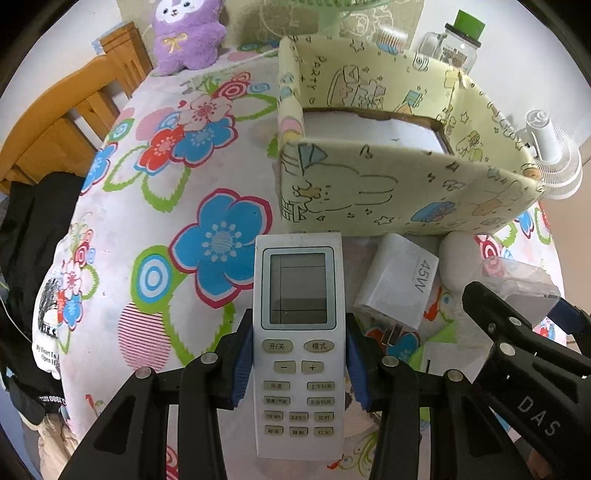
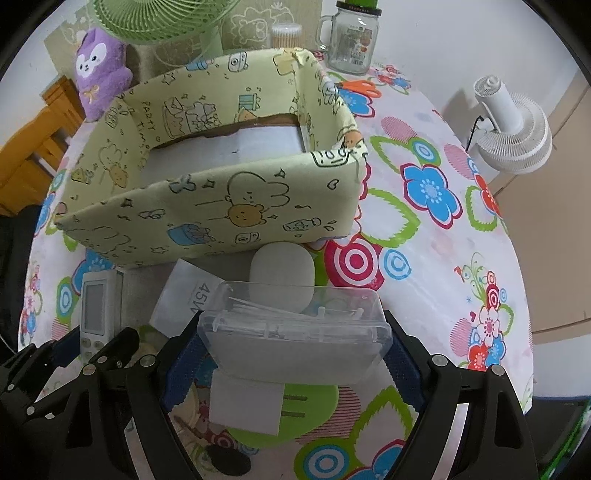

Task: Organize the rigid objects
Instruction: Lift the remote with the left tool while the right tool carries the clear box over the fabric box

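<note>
**Both tongs loaded, box next**

Left tongs are clamped on a white remote, blue pads pressing its two long sides near the upper buttons, screen end pointing away toward the box. Right tongs are clamped across a clear plastic case with small white sticks inside; the pads bear on its short ends and it sits level between them.

By the look of it, the pick-up step is done for both items and the step in hand is carrying them to the yellow box, which stands just beyond the tongs with its top open and a pale, bare floor.

Next move, as I judge it: each load has to clear the near wall of the box, which leans and is soft-looking, then come down inside. The remote is long, so it would go best laid along the box, not across.

Under and beside the tongs lie a white charger marked 45W, a second white plug block and a pale rounded pebble-like thing, touching or nearly touching the box's near wall; these seem still to be sorted.

Room is good to the left over the flowered table. To the right a small white fan stands near the table edge. Behind the box crowd a green fan, a jar and a purple plush, so overshooting is the risk.
</note>
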